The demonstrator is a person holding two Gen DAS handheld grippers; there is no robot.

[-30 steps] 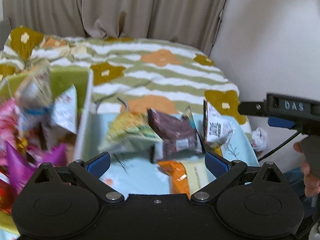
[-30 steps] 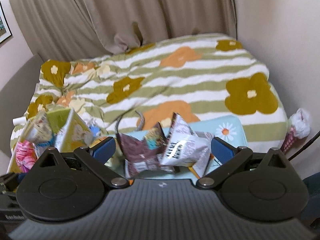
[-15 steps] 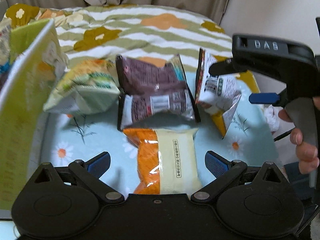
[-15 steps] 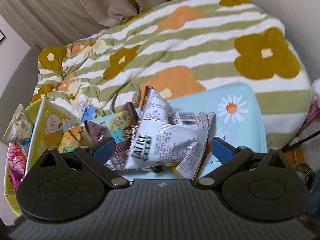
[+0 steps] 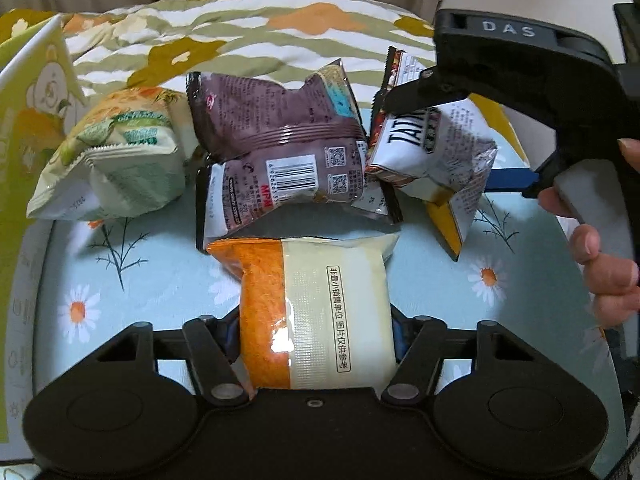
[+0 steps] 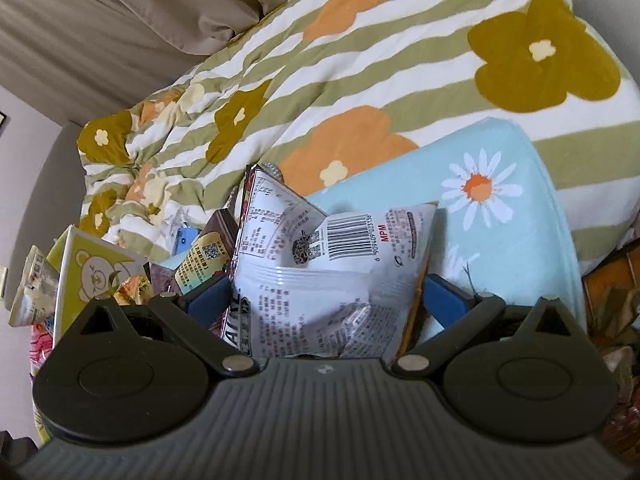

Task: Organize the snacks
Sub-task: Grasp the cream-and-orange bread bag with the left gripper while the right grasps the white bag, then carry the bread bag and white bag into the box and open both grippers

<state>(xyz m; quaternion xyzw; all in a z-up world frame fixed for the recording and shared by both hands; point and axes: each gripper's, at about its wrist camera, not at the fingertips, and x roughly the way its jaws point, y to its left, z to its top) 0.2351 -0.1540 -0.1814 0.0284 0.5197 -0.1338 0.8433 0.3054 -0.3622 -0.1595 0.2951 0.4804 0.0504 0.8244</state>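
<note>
Right now your left gripper [image 5: 316, 334] has its blue pads closed against both sides of the orange-and-cream packet [image 5: 320, 308], which lies flat on the daisy-print cloth [image 5: 120, 280] at 6 o'clock in the left wrist view. Your right gripper [image 6: 326, 294] straddles the white snack bag [image 6: 336, 272]; its jaws are drawn in close to the bag's sides, though I cannot tell whether the pads are truly pressing it. In the left view that same white bag [image 5: 432, 148] stands at 2 o'clock, leaning on the brown packet [image 5: 280, 148] at 12 o'clock, with the pale green packet [image 5: 116, 160] at 10 o'clock and the green bear-print box [image 5: 28, 128] at 9 o'clock.

Watch these risks, as I judge them:

- The orange-and-cream packet is slick, puffy film. Held only by its near end, it may droop or slide from the pads when you lift.
- The white bag touches the brown packet, so raising it could drag or tip that one off the cloth.
- Your two grippers work near each other, so swinging both toward the box at once could knock them together.
- Squeezing harder to stop a slip may crush the contents.
</note>
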